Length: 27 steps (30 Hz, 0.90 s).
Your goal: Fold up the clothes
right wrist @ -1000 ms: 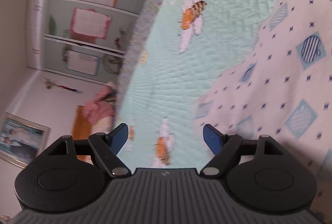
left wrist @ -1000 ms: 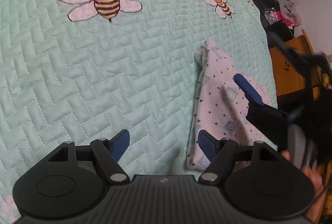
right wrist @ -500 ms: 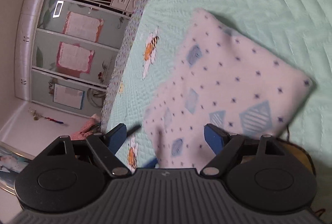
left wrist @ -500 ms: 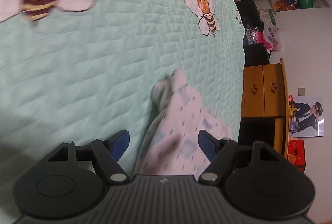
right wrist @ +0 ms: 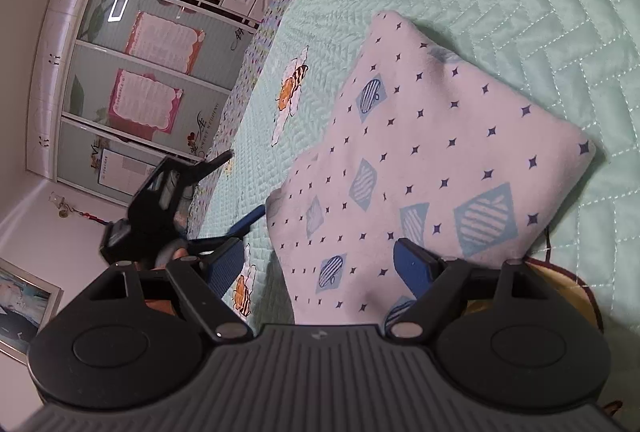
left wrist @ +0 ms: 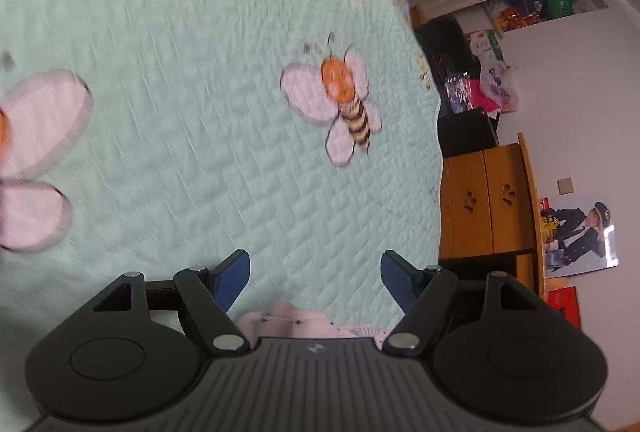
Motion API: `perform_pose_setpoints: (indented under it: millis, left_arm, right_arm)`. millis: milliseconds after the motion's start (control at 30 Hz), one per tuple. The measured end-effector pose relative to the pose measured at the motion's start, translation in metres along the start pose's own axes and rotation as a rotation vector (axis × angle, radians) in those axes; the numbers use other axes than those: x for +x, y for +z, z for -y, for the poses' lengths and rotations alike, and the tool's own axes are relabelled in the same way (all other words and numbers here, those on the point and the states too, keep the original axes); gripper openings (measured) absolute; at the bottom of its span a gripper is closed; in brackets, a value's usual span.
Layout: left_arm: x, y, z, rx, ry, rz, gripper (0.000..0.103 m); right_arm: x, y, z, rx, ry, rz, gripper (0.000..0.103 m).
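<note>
A folded white garment (right wrist: 420, 159) with small dark stars and blue apple squares lies on the mint quilted bedspread (right wrist: 540, 11) near its edge. My right gripper (right wrist: 318, 264) is open just above the garment's near end, holding nothing. My left gripper (left wrist: 314, 278) is open and empty; only a small edge of the garment (left wrist: 296, 322) shows under its base. The left gripper also shows in the right wrist view (right wrist: 240, 222), to the left of the garment, with blue fingers apart.
The bedspread has embroidered bees (left wrist: 340, 103). Past the bed's edge stand a wooden cabinet (left wrist: 484, 199), black bags (left wrist: 464, 127) and clutter. In the right wrist view a wardrobe with pink posters (right wrist: 140, 83) lines the wall.
My left gripper has swung up and forward, so the garment has slid almost out of its view. My right gripper has drawn back a little; the garment lies flat and still.
</note>
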<state>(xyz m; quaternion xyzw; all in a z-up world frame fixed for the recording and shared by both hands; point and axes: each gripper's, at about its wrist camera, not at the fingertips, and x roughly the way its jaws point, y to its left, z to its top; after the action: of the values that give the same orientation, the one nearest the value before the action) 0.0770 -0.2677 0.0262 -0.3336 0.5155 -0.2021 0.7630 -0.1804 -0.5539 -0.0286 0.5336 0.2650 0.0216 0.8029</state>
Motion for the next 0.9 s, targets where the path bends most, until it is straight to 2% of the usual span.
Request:
perform_pose_setpoints:
  millis: [100,167,200,267,300,367,467,567,633,700,800,900]
  left_arm:
    - [-0.024,-0.018,0.004,0.069,0.056,0.006,0.075]
    - [-0.04,-0.041,0.009,0.119,0.063,0.0,0.076]
    - [-0.046,-0.053,0.013,0.151,0.097,-0.004,0.076]
    - [-0.056,-0.08,0.023,0.22,0.186,-0.013,0.076]
    - [-0.061,-0.093,0.028,0.254,0.23,-0.018,0.076]
    - [-0.065,-0.117,0.043,0.339,0.312,-0.036,0.076]
    - [-0.06,-0.139,0.063,0.448,0.41,-0.074,0.076]
    - [-0.051,-0.154,0.078,0.523,0.503,-0.125,0.076]
    - [-0.042,-0.163,0.086,0.578,0.558,-0.159,0.076]
    - [-0.037,-0.171,0.092,0.617,0.607,-0.179,0.076]
    - [-0.028,-0.174,0.091,0.604,0.668,-0.242,0.076]
    - [-0.02,-0.174,0.087,0.57,0.692,-0.297,0.076]
  right_arm:
    - [0.002,0.003,-0.011,-0.048,-0.04,-0.028,0.083]
    - [-0.001,0.006,-0.032,-0.137,-0.111,-0.029,0.083]
    - [-0.003,0.007,-0.045,-0.193,-0.155,-0.021,0.083]
    - [-0.009,0.012,-0.075,-0.342,-0.289,0.007,0.084]
    - [-0.012,0.015,-0.09,-0.418,-0.361,0.015,0.088]
    - [-0.012,0.022,-0.112,-0.56,-0.49,0.004,0.092]
    - [-0.005,0.029,-0.135,-0.722,-0.609,-0.062,0.092]
    - [0.011,0.03,-0.141,-0.824,-0.709,-0.186,0.092]
    - [0.019,0.029,-0.141,-0.858,-0.755,-0.258,0.092]
    - [0.021,0.029,-0.14,-0.859,-0.758,-0.298,0.092]
    - [0.021,0.029,-0.142,-0.851,-0.765,-0.339,0.092]
    - [0.021,0.026,-0.144,-0.861,-0.783,-0.367,0.092]
